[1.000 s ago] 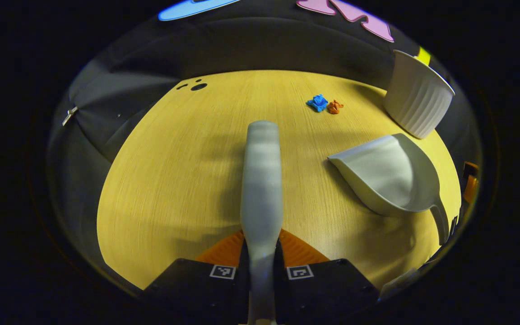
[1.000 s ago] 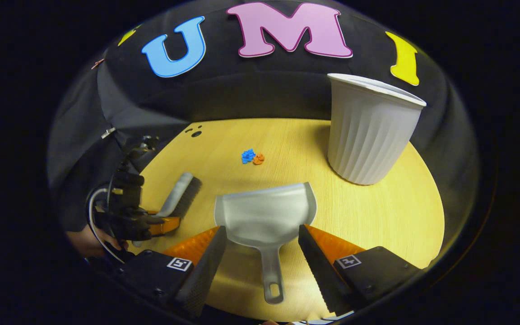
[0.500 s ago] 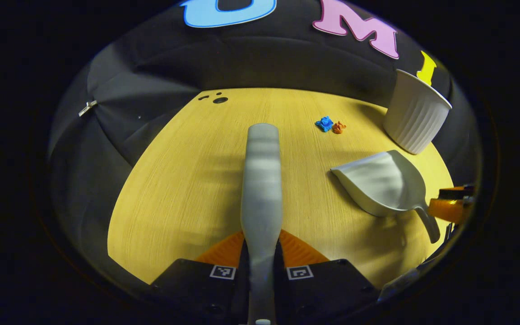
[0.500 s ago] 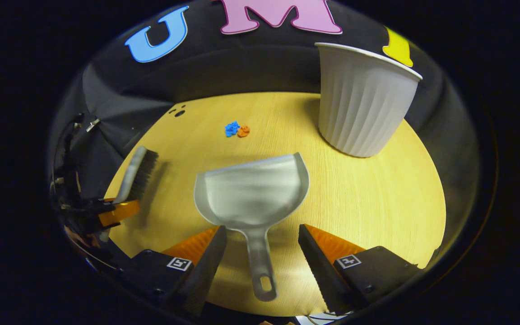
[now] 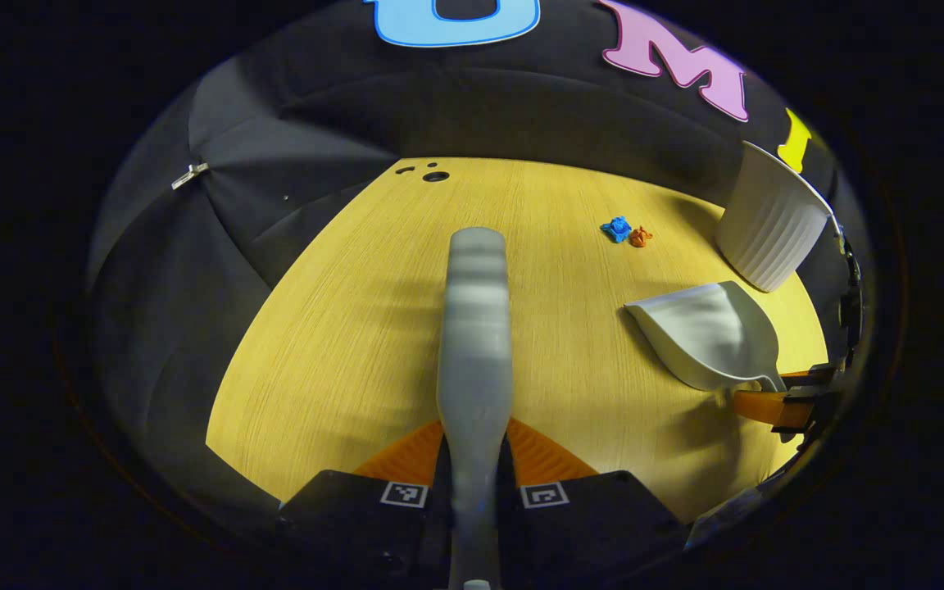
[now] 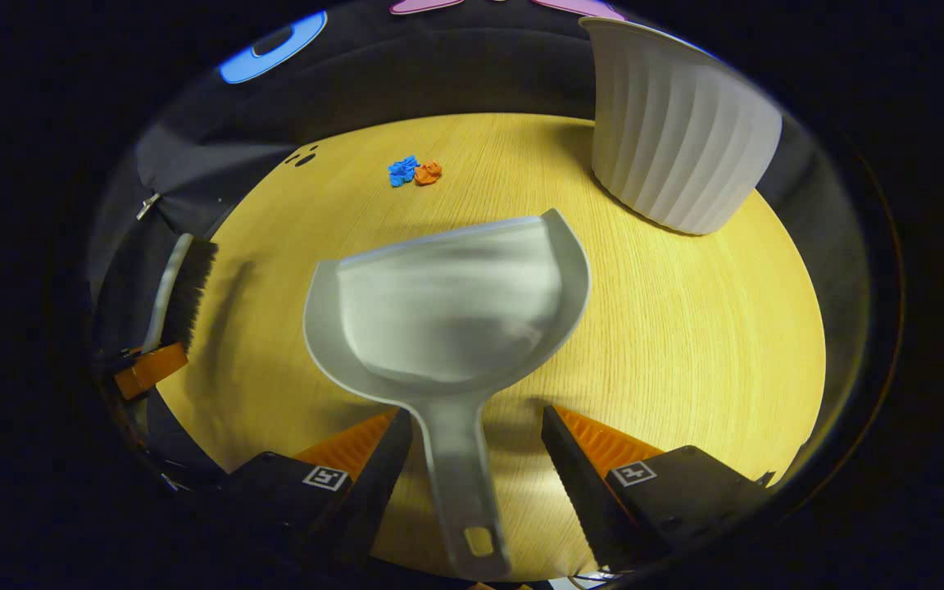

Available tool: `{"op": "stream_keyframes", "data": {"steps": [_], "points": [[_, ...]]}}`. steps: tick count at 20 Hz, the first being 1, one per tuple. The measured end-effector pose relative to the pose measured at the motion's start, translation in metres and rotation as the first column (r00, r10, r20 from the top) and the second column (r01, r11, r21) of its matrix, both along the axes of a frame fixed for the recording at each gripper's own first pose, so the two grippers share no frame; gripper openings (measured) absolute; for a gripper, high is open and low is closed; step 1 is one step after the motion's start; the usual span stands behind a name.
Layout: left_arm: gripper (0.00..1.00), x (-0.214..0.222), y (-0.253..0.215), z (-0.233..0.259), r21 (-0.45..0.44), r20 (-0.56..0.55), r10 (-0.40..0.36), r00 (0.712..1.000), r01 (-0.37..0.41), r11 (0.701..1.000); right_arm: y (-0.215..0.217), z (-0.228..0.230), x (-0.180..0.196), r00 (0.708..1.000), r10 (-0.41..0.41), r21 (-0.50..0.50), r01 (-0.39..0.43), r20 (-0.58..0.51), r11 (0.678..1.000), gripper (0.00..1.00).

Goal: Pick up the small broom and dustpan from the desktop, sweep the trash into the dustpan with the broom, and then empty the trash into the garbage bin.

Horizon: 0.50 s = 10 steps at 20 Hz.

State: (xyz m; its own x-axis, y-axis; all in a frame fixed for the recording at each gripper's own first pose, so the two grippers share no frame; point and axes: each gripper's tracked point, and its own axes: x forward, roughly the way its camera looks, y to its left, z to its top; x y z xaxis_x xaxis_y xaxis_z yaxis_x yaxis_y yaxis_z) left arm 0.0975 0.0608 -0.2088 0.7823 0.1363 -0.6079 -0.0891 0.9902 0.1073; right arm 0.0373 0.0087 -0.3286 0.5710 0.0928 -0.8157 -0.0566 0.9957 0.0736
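L gripper (image 5: 476,459) clamped on broom (image 5: 476,328), R gripper (image 6: 476,447) agape astride dustpan (image 6: 447,311); bin (image 6: 677,139) nr 2 scraps (image 6: 415,171).

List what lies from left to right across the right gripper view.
broom → blue scrap → orange scrap → bin

A yellow wood-grain table (image 5: 341,328) has dark holes (image 5: 435,175) near its far edge, with black cloth (image 5: 275,164) behind.
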Motion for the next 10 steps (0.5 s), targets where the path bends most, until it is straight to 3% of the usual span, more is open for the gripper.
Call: {"op": "stream_keyframes", "data": {"steps": [4,8,10], "points": [[0.27,0.0,0.001,-0.003,-0.009,-0.012,0.019,1.0,-0.019,1.0,0.002,-0.006,0.008,1.0,0.014,-0.018,-0.014,-0.002,1.0,0.99],[0.27,0.006,-0.007,-0.005,-0.028,-0.018,0.025,1.0,-0.025,0.999,0.0,-0.01,0.009,0.999,0.048,-0.083,-0.049,-0.011,0.995,0.92],[0.25,0.01,-0.013,-0.005,-0.03,-0.019,0.017,1.0,-0.018,0.999,0.001,-0.012,0.011,0.998,0.063,-0.085,-0.064,-0.012,0.994,0.78]]}}
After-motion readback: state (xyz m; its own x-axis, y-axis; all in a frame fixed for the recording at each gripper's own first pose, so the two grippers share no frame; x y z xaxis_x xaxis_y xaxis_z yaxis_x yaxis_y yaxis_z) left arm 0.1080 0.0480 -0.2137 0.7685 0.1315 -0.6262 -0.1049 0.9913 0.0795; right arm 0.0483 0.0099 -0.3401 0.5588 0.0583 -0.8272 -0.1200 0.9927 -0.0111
